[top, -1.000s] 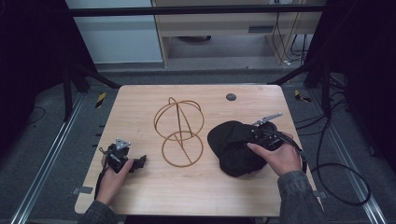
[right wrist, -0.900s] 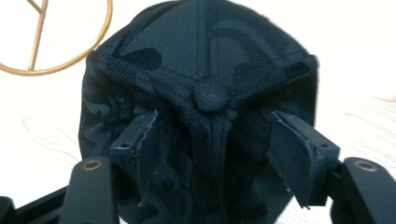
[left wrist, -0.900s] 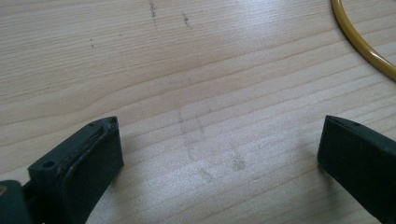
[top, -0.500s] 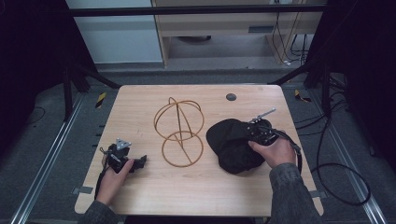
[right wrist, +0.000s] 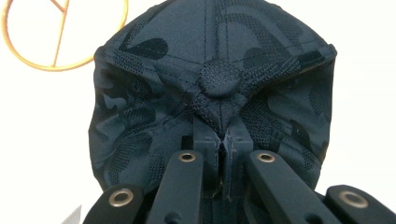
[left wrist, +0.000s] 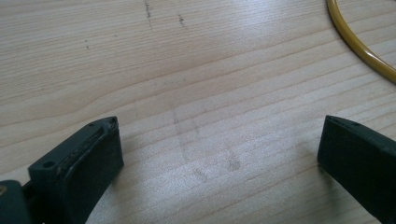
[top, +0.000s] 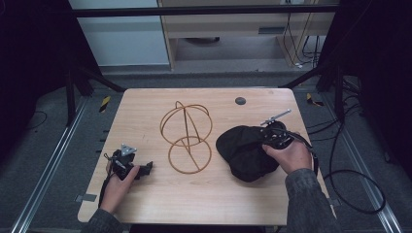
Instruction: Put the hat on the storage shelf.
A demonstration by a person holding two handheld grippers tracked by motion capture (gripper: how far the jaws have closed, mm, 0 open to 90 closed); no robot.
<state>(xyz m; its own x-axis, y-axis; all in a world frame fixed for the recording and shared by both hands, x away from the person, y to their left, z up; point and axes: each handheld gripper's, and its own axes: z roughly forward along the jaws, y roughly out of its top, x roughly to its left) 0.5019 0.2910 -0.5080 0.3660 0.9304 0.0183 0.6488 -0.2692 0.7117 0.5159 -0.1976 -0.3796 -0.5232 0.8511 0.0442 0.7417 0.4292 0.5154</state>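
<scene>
A dark camouflage cap (top: 245, 154) lies on the right half of the wooden table (top: 218, 199). My right gripper (top: 266, 141) comes at it from the right. Its jaws have just been closing and now pinch a fold of the cap's crown (right wrist: 215, 70) just below the top button, so the right gripper (right wrist: 222, 140) is shut on the fabric. A golden wire stand (top: 186, 138) made of hoops stands mid-table, left of the cap. My left gripper (top: 145, 167) rests near the front left. In the left gripper view it (left wrist: 219, 140) stands open over bare wood, with the stand's ring (left wrist: 359, 46) at the upper right.
A small dark disc (top: 240, 101) lies near the table's far edge. A black cable (top: 340, 179) trails off the right side from my right gripper. Dark metal frame legs (top: 77, 82) flank the table.
My right gripper has shifted slightly left onto the cap and closed on its fabric, which now bunches up. The left hand has stayed put.
</scene>
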